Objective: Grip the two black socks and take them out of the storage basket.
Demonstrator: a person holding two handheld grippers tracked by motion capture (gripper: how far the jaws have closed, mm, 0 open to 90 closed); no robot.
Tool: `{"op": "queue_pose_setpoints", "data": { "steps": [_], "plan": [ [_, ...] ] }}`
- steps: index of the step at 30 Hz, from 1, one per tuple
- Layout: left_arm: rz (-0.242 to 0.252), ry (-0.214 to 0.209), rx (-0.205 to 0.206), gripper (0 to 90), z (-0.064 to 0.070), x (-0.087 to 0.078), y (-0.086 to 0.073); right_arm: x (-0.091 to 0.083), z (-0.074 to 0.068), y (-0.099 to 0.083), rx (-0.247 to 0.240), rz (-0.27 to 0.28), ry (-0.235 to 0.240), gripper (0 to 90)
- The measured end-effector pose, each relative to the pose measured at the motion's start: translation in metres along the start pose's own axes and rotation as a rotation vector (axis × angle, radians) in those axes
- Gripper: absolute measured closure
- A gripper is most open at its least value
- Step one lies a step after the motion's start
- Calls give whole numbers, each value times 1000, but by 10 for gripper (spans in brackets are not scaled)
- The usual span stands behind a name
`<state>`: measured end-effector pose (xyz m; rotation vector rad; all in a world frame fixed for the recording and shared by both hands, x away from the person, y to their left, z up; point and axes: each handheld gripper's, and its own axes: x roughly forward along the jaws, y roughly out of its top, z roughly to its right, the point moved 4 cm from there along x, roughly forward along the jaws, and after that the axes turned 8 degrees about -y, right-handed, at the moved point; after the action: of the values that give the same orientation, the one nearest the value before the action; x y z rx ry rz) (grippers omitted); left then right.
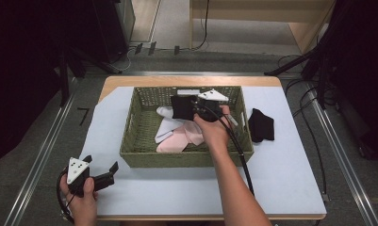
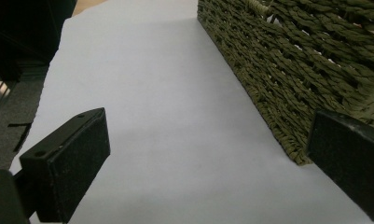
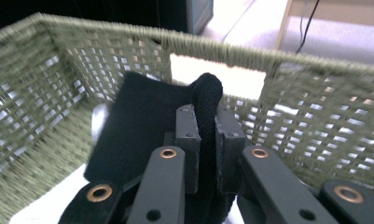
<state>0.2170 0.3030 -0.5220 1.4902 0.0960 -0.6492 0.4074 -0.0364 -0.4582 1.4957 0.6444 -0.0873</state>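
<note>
One hand-held gripper [image 3: 205, 149] pinching black sock [image 3: 142, 126]

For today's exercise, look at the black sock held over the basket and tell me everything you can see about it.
The black sock is dark knitted fabric, soft and limp. The right tongs are shut on a bunched fold of it, which pokes up between the jaws; the rest hangs as a flat panel to one side. It is held inside the green woven basket, near the far wall, above the white and pink socks.
</note>
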Motion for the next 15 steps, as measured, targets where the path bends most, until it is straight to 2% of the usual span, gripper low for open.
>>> {"op": "queue_pose_setpoints", "data": {
  "steps": [1, 2, 3, 6, 10, 12, 15],
  "plan": [
    [0, 0, 0, 7, 0, 0, 0, 0, 0, 0, 0, 0, 0, 840],
    [0, 1, 0, 7, 0, 0, 0, -6, 0, 5, -2, 44, 9, 840],
    [0, 1, 0, 7, 0, 0, 0, -6, 0, 5, -2, 44, 9, 840],
    [-2, 1, 2, 7, 0, 0, 0, -15, 2, 13, -1, 105, 21, 840],
    [-1, 1, 3, 7, 0, -1, 0, -31, 12, 23, 6, 192, 2, 840],
    [0, 1, 3, 7, 0, -1, 0, -37, 17, 26, 7, 216, -3, 841],
    [7, 0, 1, 7, 0, -1, 0, -45, 24, 28, 18, 214, -5, 841]
  ]
}}
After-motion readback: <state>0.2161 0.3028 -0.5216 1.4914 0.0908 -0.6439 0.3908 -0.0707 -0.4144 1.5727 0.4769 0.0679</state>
